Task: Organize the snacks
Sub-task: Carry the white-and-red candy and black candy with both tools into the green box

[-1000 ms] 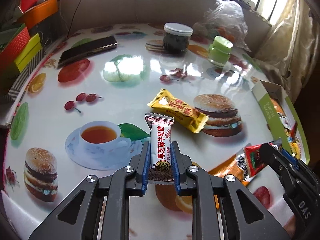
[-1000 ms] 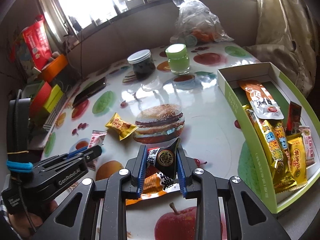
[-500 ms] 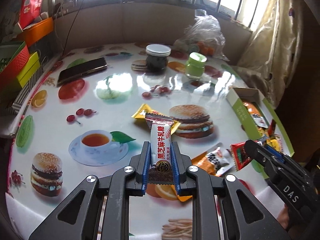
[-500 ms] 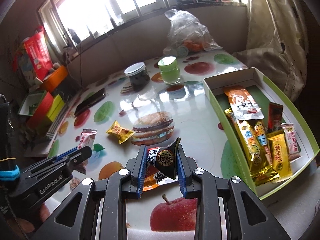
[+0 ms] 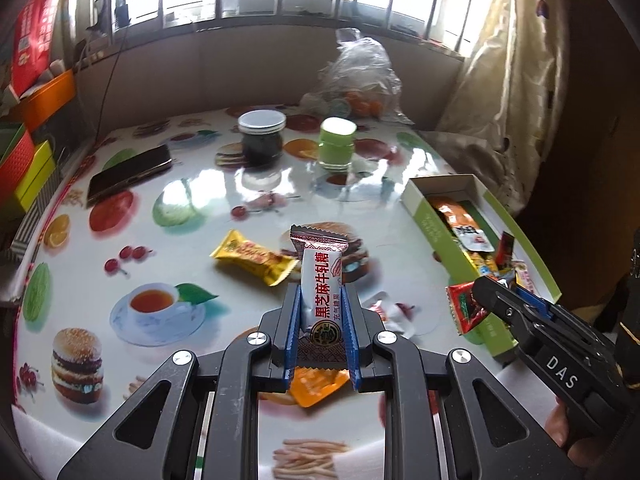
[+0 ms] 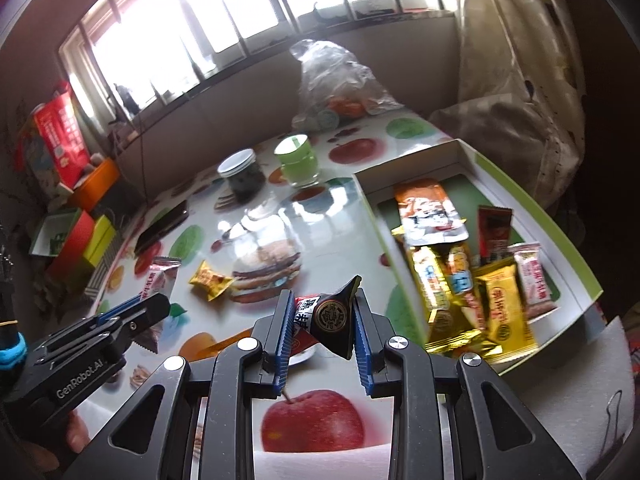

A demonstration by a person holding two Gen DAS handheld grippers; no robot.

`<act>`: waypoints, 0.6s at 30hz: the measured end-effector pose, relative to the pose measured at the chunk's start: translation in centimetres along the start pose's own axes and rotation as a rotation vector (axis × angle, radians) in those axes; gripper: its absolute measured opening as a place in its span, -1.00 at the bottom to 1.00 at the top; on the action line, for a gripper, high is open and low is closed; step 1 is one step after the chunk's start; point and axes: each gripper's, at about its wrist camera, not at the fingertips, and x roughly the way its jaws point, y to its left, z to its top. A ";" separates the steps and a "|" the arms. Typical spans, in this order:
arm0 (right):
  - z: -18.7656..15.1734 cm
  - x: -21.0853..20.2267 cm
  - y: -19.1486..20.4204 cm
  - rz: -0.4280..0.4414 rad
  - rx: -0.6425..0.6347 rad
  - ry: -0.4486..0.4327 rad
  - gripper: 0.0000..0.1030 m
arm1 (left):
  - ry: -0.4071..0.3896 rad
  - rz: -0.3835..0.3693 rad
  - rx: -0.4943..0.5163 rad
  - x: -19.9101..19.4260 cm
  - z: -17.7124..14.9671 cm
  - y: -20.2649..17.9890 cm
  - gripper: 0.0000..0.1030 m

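Observation:
My left gripper point(image 5: 320, 300) is shut on a white nougat candy point(image 5: 320, 280) with red characters, held upright above the table. A yellow candy point(image 5: 254, 258) lies on the table just beyond it, and an orange packet point(image 5: 316, 386) lies beneath the jaws. My right gripper point(image 6: 322, 304) is shut on a red and black packet point(image 6: 332, 316), raised left of the green-and-white box point(image 6: 412, 172). Several wrapped snacks lie in that box. In the left wrist view the right gripper point(image 5: 480, 300) shows with its packet point(image 5: 464, 308) by the box point(image 5: 436, 236).
At the back of the table stand a dark jar with a white lid point(image 5: 262, 136), a green jar point(image 5: 337, 144) and a plastic bag point(image 5: 360, 80). A phone point(image 5: 128, 174) lies back left. Coloured boxes point(image 5: 28, 160) line the left edge. A binder clip point(image 6: 612, 420) lies near right.
Both grippers have risen off the table with their packets and moved right, towards the box. The yellow candy and the orange packet stayed on the table.

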 end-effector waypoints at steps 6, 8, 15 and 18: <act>0.2 -0.4 -1.5 -0.015 0.028 -0.012 -0.49 | -0.004 -0.025 0.033 0.2 0.4 -1.7 -0.60; 0.3 -0.7 -2.0 -0.022 0.033 -0.017 -0.49 | -0.006 -0.030 0.038 0.3 0.5 -2.2 -0.60; 0.6 -1.4 -4.0 -0.061 0.054 -0.037 -0.49 | -0.014 -0.063 0.075 0.8 1.2 -4.4 -0.60; 0.7 -1.6 -5.1 -0.078 0.067 -0.042 -0.49 | -0.001 -0.090 0.089 1.5 1.5 -5.6 -0.60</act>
